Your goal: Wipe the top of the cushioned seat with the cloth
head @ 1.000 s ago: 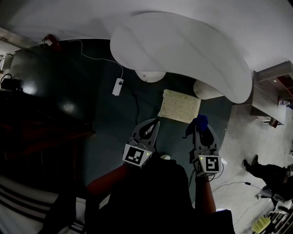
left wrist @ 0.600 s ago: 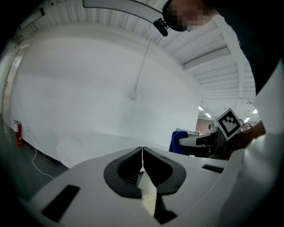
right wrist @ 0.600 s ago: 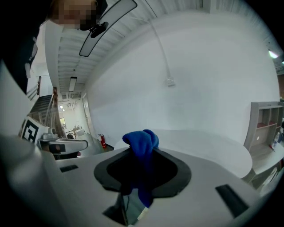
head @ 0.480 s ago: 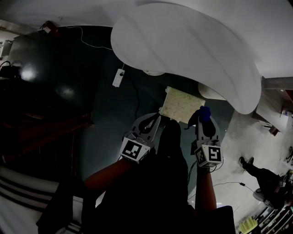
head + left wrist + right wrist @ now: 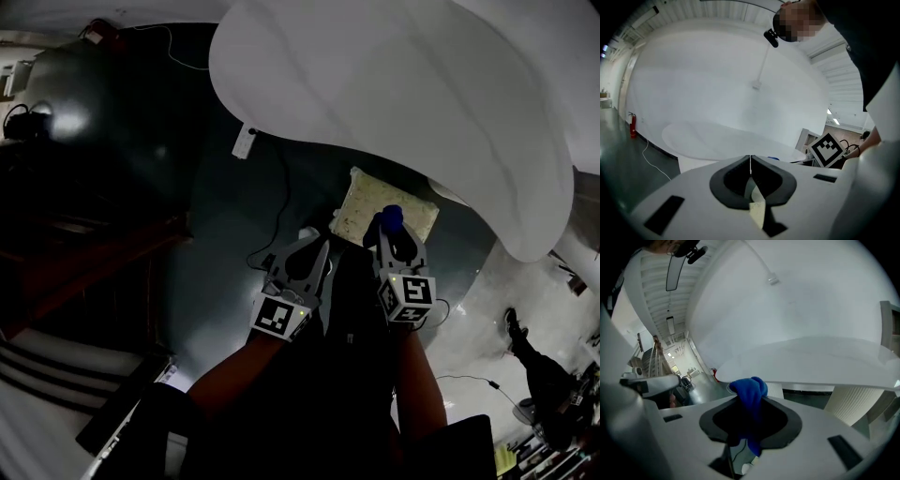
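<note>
Dark glossy flooring (image 5: 225, 216) spreads under a big white curved worktop (image 5: 394, 94). Just beyond its near edge sits the pale, square cushioned seat (image 5: 361, 206), low on the floor and partly tucked beneath the overhang.

You hold your right claw (image 5: 390, 232) over the seat's near edge, closed on the bunched blue cloth (image 5: 391, 217). That looks like a ready stance for lowering the wad onto the cushion; wiping does not appear to have started. Your left claw (image 5: 322, 249) hangs just left of the seat, pads pressed together with nothing between them, probably kept idle out of the wiping path.

Only the head view shows the seat. The right gripper view shows the cloth clamped between the pads, a lump above and a tail below. The left gripper view confirms the meeting tips.
</note>
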Available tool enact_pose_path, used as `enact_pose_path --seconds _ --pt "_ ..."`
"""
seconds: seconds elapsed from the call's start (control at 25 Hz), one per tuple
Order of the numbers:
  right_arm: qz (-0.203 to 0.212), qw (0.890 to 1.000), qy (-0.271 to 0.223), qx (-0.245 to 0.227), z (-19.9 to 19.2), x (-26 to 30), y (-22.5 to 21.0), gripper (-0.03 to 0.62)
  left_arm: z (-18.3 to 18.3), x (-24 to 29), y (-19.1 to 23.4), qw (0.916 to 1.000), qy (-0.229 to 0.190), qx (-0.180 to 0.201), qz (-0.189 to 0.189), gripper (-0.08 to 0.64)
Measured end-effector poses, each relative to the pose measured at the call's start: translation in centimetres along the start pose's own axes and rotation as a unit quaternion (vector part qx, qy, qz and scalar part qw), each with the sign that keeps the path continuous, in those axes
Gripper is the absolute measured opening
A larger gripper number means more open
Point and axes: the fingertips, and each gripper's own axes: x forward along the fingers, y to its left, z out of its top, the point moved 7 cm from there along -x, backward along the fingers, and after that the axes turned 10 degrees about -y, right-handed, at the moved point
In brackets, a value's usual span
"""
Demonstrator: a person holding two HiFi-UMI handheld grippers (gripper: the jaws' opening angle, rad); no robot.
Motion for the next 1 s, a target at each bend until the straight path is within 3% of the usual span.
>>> enact_pose_path --seconds 0.2,0.36,0.64,0.76,1.0 --pt "-0.005 0.997 0.056 0.043 -5.9 3.9 -1.9 0.133 -4.5 2.4 1.3 0.9998 0.020 -0.001 -0.004 0.017" --pt "-0.017 0.996 0.070 0.046 -9.5 7.5 -2.8 0.133 -6.9 3.9 3.5 0.9999 0.009 -0.007 0.000 0.017" --pt "-0.012 0.991 0.124 0.052 -16.8 14.2 -5.7 0.133 -12.8 5.7 6.8 0.9990 0.039 -0.016 0.011 0.017" --pt "-0.011 0.989 0.139 0.054 -18.3 16.1 -7.2 0.133 -14.3 6.2 8.1 0.9985 0.042 -0.020 0.027 0.017" --pt "-0.012 0.984 0.162 0.068 -21.3 18.1 -8.2 0.133 -16.1 6.7 8.3 0.9981 0.057 -0.013 0.021 0.017"
